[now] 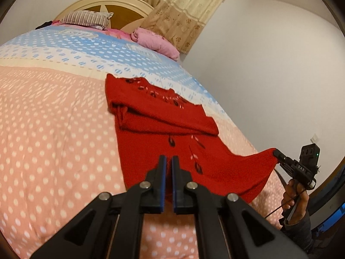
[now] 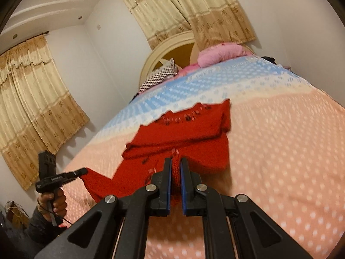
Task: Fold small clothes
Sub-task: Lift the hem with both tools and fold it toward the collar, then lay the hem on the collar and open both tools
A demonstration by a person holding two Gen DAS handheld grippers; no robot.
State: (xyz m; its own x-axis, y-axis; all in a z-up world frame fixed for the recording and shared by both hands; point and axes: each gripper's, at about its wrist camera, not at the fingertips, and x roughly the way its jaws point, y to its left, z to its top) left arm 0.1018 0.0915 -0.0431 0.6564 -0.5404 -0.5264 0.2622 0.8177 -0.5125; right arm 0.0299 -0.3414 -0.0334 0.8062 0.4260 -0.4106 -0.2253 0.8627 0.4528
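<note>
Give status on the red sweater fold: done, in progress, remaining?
Done: both sleeves of the red knitted sweater look folded across its chest on the dotted pink-and-blue bedspread.
In hand: the left tool and right tool each pinch a corner of the hem, lifted off the bed.
Left: carry the hem up to the collar, release, flatten.

Both hand-held grippers clamp red sweater hem above bed.

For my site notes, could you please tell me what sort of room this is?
Most likely a home bedroom: a bed under a dotted pink and blue quilt, pillows against a rounded wooden headboard, and patterned beige curtains on the windows.
</note>
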